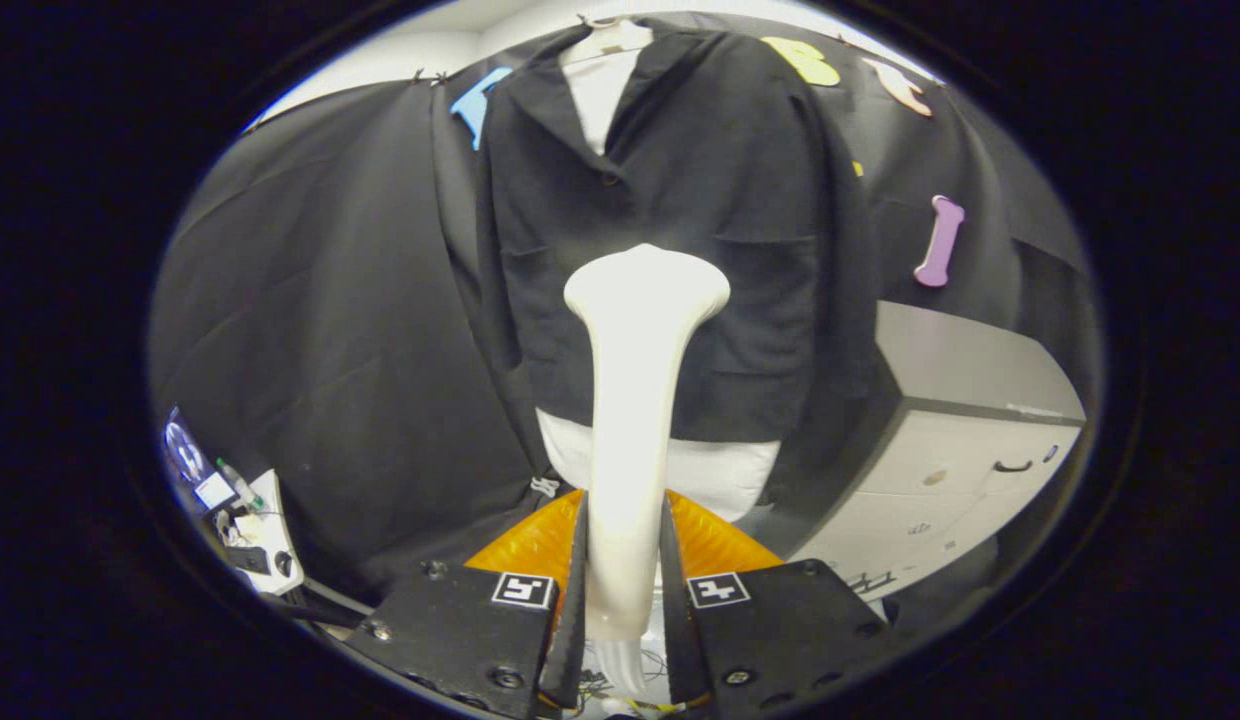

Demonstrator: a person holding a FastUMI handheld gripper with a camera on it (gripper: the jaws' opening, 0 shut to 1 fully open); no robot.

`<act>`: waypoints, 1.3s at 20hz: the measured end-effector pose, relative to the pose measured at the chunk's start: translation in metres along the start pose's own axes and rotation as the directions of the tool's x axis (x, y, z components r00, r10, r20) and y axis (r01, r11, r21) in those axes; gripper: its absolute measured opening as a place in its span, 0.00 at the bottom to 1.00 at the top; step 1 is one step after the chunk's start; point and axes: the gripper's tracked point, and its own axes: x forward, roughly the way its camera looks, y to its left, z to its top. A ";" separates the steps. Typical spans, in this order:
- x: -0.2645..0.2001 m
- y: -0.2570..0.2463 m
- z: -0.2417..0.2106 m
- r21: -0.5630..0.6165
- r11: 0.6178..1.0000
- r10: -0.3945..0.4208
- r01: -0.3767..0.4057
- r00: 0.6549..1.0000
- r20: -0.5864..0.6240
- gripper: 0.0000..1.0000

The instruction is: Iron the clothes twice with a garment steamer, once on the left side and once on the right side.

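The gripper (625, 585) sits at the bottom centre of the frame, its fingers (572, 590) clenched on the handle of a white garment steamer (635, 400), one on either side. The steamer stands upright from the fingers, its flared head at the centre of the frame over the lower front of a black jacket (670, 230). The jacket hangs on a white hanger (608, 38) at top centre, over a white garment (720, 470) showing at the collar and below the hem. A grey and white cabinet (960, 440) stands at the right, beside the jacket. An orange surface (525, 545) lies just beyond the fingers.
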 end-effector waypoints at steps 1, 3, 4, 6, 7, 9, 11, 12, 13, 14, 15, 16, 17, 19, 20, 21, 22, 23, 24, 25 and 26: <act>-0.014 -0.018 -0.001 0.009 1.000 -0.010 0.010 1.000 0.008 0.36; -0.034 -0.050 -0.005 0.027 0.999 -0.032 0.031 0.999 0.024 0.36; -0.046 -0.065 -0.007 0.041 0.998 -0.044 0.042 0.999 0.031 0.35; -0.072 -0.100 -0.016 0.065 0.996 -0.068 0.065 0.997 0.042 0.36; -0.084 -0.117 -0.022 0.079 0.994 -0.081 0.078 0.996 0.043 0.36; -0.117 -0.153 -0.041 0.115 0.987 -0.113 0.108 0.993 0.039 0.36; -0.149 -0.189 -0.060 0.133 0.979 -0.162 0.156 0.986 0.041 0.36; -0.163 -0.208 -0.072 0.143 0.973 -0.186 0.179 0.982 0.036 0.36; -0.178 -0.223 -0.084 0.161 0.968 -0.199 0.192 0.979 0.032 0.36; -0.193 -0.235 -0.095 0.177 0.963 -0.209 0.201 0.978 0.025 0.36; -0.206 -0.248 -0.105 0.189 0.958 -0.222 0.214 0.975 0.018 0.35; -0.219 -0.261 -0.114 0.198 0.954 -0.234 0.226 0.972 0.017 0.36; -0.234 -0.273 -0.125 0.207 0.949 -0.245 0.236 0.969 0.018 0.36; -0.256 -0.288 -0.142 0.223 0.944 -0.257 0.245 0.966 0.026 0.36; -0.266 -0.294 -0.149 0.226 0.942 -0.260 0.247 0.965 0.030 0.36; -0.275 -0.300 -0.158 0.229 0.941 -0.264 0.249 0.964 0.034 0.36; -0.281 -0.303 -0.165 0.239 0.939 -0.264 0.249 0.964 0.033 0.36; -0.288 -0.306 -0.173 0.250 0.936 -0.263 0.248 0.964 0.030 0.36; -0.294 -0.310 -0.180 0.261 0.932 -0.268 0.251 0.963 0.029 0.35; -0.299 -0.314 -0.188 0.267 0.928 -0.277 0.260 0.961 0.027 0.36; -0.303 -0.316 -0.195 0.280 0.922 -0.285 0.268 0.958 0.021 0.36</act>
